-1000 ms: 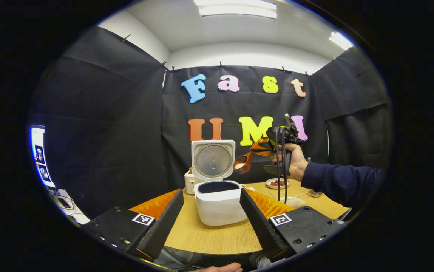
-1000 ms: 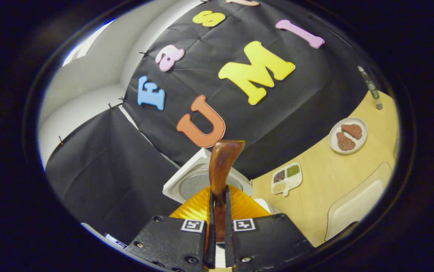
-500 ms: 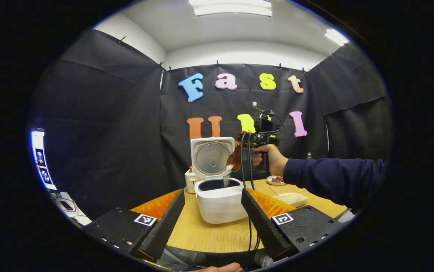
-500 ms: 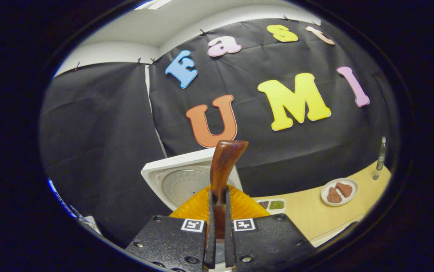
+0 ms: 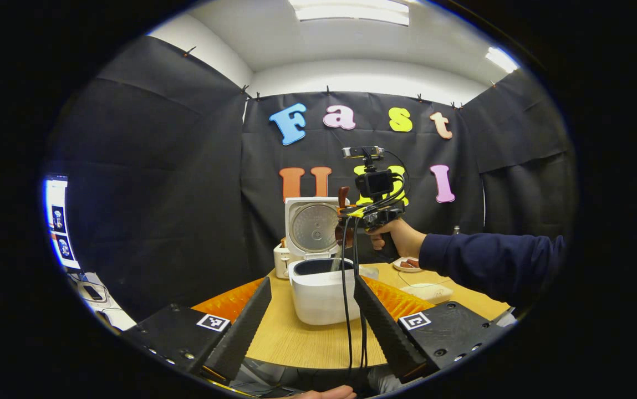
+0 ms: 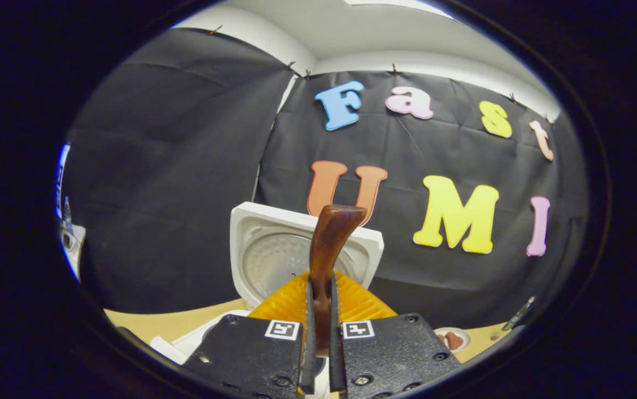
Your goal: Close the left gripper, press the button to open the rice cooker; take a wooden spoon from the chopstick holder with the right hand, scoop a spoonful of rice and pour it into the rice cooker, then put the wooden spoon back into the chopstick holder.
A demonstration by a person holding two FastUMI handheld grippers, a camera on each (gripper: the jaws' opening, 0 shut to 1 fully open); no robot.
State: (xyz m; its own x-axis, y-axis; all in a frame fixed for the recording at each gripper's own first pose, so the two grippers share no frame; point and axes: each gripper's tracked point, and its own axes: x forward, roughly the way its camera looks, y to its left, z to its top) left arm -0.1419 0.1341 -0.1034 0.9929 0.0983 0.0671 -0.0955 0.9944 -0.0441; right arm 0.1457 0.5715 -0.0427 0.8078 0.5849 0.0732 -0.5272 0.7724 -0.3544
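In the left gripper view, the left gripper (image 5: 310,310) stands wide apart, empty, before the white rice cooker (image 5: 321,291) with its lid raised; the wooden spoon (image 5: 344,219) seems tipped above the pot. In the right gripper view, the right gripper (image 6: 319,338) clamps the spoon's dark brown handle.

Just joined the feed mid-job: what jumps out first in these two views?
The white rice cooker stands mid-table with its lid raised upright. Above its pot, a hand holds the right gripper, shut on the wooden spoon. The left gripper hangs open nearer the camera, framing the cooker between its fingers.
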